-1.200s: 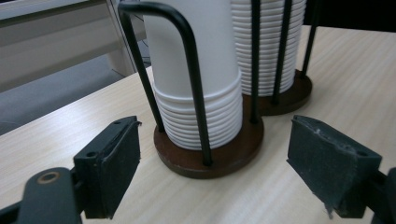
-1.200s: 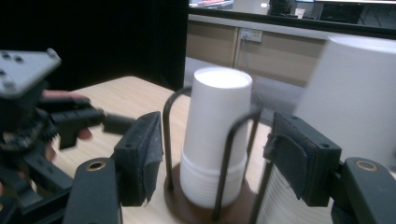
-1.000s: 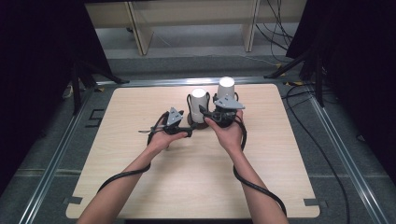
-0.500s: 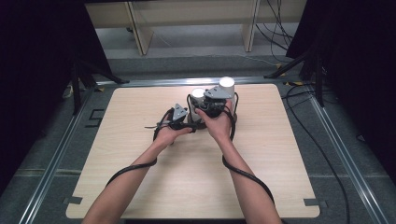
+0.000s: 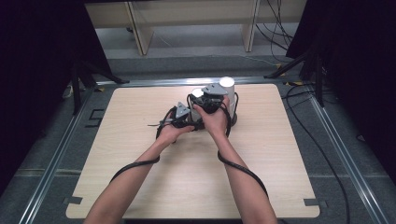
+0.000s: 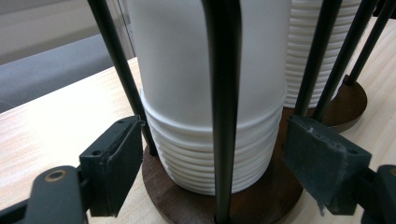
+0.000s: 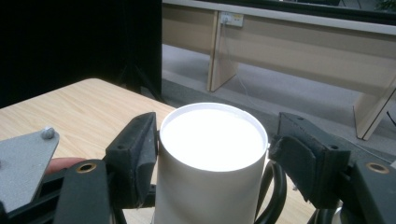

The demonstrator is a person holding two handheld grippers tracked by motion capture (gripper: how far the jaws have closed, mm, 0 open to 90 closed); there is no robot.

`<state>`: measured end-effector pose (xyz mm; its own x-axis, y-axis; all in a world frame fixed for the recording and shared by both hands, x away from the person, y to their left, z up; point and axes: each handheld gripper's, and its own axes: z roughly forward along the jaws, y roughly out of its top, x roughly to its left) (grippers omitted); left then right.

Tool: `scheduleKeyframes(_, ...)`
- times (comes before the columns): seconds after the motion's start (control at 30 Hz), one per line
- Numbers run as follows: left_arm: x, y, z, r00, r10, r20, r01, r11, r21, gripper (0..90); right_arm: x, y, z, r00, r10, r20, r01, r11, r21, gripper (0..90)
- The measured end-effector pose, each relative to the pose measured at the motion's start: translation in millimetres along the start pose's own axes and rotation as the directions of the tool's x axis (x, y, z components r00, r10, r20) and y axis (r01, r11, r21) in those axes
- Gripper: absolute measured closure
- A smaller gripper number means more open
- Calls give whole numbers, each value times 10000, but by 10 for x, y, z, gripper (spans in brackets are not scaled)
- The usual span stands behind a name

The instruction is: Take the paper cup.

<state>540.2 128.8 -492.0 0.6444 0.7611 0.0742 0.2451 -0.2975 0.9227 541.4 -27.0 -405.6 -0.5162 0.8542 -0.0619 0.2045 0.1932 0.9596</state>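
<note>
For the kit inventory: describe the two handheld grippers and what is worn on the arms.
Each gripper, left gripper and right gripper, is black with a grey three-cornered plate on top and a thick black cable trailing along the forearm. The jaws are blocky black arms faced with dark grey pads, fixed by brass-coloured rivets. The forearms are bare, with no sleeves.

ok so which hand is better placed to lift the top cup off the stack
Right, likely. The right tool straddles the top cup at its rim, its jaws having just opened. The left tool sits low by the wooden base, outside the black rods.
</note>
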Motion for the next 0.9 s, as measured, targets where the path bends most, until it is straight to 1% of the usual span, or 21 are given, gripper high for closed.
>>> scheduleKeyframes(0.03,-7,1,14,9999,-104,-49,103,9999,-85,199,5,-7,13,10000,38,-65,-37,9999,139,311)
scheduleKeyframes(0.07,-3,-1,25,9999,-127,-30,126,9998,-165,200,2,-15,24,10000,59,-51,-59,9999,102,315)
scheduleKeyframes(0.1,-4,3,18,9998,-134,-138,132,9999,-87,204,11,-20,35,10000,73,-43,-72,9998,164,315)
scheduleKeyframes(0.13,-2,5,21,9997,-152,-170,151,9999,-70,204,0,-23,48,10000,-78,-31,78,9998,160,315)
scheduleKeyframes(0.17,-8,5,23,9999,-74,-144,72,9999,-111,206,14,-31,67,10000,15,-75,-15,10000,98,316)
scheduleKeyframes(0.2,-18,6,23,9999,-20,-118,18,9999,-140,220,16,-36,76,10000,-12,76,11,10000,90,316)
scheduleKeyframes(0.27,-22,6,25,9999,-3,-151,1,9999,-144,233,49,-48,91,9980,630,-13,-630,9977,259,324)
scheduleKeyframes(0.4,-16,8,25,10000,-35,-93,34,9999,-103,238,43,-63,112,9989,410,231,-411,9991,75,328)
scheduleKeyframes(0.43,-17,9,25,9999,-28,-99,27,10000,-93,238,42,-63,107,9985,540,133,-543,9984,167,331)
scheduleKeyframes(0.47,-17,9,26,9999,-42,-96,41,9999,-97,237,53,-62,104,9968,801,36,-802,9965,248,334)
scheduleKeyframes(0.5,-10,10,18,10000,74,-58,-74,10000,-4,237,47,-58,99,9972,745,78,-747,9969,254,337)
scheduleKeyframes(0.53,-12,9,19,10000,73,-61,-73,10000,-16,238,46,-56,97,9967,816,35,-816,9964,249,339)
scheduleKeyframes(0.57,-14,9,19,9999,89,-72,-89,10000,-22,238,39,-58,104,9971,762,17,-762,9971,49,340)
scheduleKeyframes(0.6,-23,7,27,9999,-7,-116,5,9999,-130,238,46,-55,94,9963,857,4,-857,9963,65,342)
scheduleKeyframes(0.63,-22,7,27,9999,15,-130,-16,9999,-123,239,24,-43,87,9991,424,56,-424,9990,-126,343)
scheduleKeyframes(0.67,-24,7,26,9999,-3,-125,2,9999,-127,239,47,-33,76,9971,760,9,-760,9970,-125,343)
scheduleKeyframes(0.73,-23,6,27,9999,32,-141,-34,9999,-141,239,49,5,38,9968,802,38,-801,9966,-169,344)
scheduleKeyframes(0.77,-22,6,24,9999,22,-120,-24,9999,-105,239,42,18,41,9975,710,-5,-710,9969,-351,345)
scheduleKeyframes(0.83,-22,6,24,9999,55,-120,-56,9999,-91,240,30,63,17,9989,472,-20,-472,9979,-443,345)
scheduleKeyframes(0.87,-22,6,26,9999,43,-130,-44,9999,-105,240,39,80,-8,9977,669,55,-666,9970,-398,345)
scheduleKeyframes(0.9,-21,6,25,9999,39,-123,-40,9999,-99,239,31,98,-12,9979,652,-56,-654,9964,-534,345)
